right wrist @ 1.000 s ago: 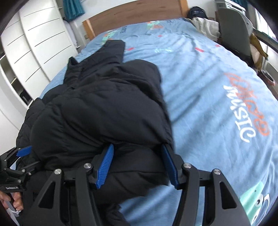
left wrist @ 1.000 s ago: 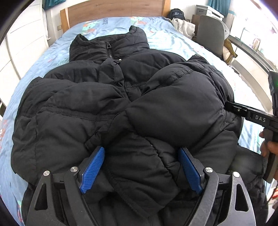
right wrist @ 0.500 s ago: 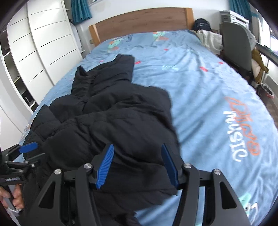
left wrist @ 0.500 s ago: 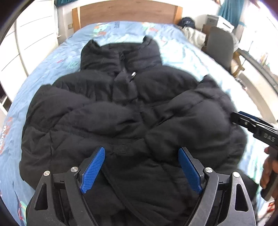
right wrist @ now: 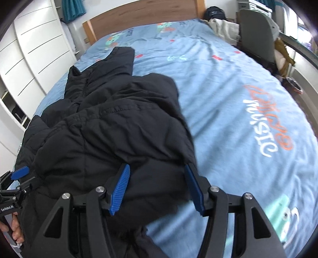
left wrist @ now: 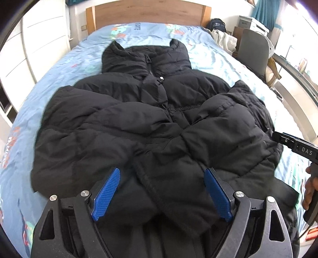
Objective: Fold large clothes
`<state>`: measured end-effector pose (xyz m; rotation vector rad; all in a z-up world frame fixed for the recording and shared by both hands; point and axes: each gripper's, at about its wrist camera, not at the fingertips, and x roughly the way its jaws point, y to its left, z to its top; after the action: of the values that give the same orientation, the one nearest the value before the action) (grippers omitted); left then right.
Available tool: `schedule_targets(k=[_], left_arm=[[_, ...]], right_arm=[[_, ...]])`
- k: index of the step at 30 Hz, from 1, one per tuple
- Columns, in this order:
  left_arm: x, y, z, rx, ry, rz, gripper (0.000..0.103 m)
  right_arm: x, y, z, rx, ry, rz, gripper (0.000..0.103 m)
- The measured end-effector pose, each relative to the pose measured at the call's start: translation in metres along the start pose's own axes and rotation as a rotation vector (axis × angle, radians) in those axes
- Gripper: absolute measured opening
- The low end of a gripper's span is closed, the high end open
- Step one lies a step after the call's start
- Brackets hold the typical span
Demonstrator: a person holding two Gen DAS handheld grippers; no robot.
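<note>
A black puffer jacket [left wrist: 151,119] lies front up on the blue bed sheet [left wrist: 79,59], collar toward the headboard, both sleeves folded across its front. It also shows in the right wrist view [right wrist: 111,129]. My left gripper [left wrist: 162,190] is open and empty above the jacket's lower middle. My right gripper [right wrist: 157,188] is open and empty above the jacket's right hem edge. The right gripper shows at the right of the left wrist view [left wrist: 294,146]. The left gripper shows at the left of the right wrist view [right wrist: 17,174].
A wooden headboard [left wrist: 147,12] stands at the far end of the bed. White wardrobe doors [right wrist: 29,53] run along the left. A grey chair [left wrist: 252,51] and a pile of pale cloth [left wrist: 222,37] sit to the right of the bed.
Both grippers have lifted up and back from the jacket. The jacket now lies lower and farther in both views, and it has not moved.
</note>
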<state>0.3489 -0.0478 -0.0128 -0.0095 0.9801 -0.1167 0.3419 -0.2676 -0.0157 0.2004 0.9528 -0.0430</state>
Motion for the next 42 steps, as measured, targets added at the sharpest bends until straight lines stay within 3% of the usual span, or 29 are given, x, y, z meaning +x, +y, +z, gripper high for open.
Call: schedule_targets(k=[10,19,31,42], left_arm=[[-0.088,0.022,-0.044,-0.014,-0.087,0.006,0.086],[-0.152,0.059,-0.084,-0.074,-0.151,0.054,0.086],[-0.192,0.096,-0.114,-0.123,-0.221,0.129,0.086],[-0.205,0.128,-0.103,-0.13,-0.251,0.155,0.086]], right_arm=[[-0.083,0.027,-0.037,-0.014,-0.049,-0.006,0.056],[-0.142,0.052,-0.077,-0.022,-0.083,-0.016,0.056],[-0.188,0.064,-0.114,-0.015,-0.088,-0.087,0.056],[-0.195,0.056,-0.092,0.037,-0.125,-0.117,0.056]])
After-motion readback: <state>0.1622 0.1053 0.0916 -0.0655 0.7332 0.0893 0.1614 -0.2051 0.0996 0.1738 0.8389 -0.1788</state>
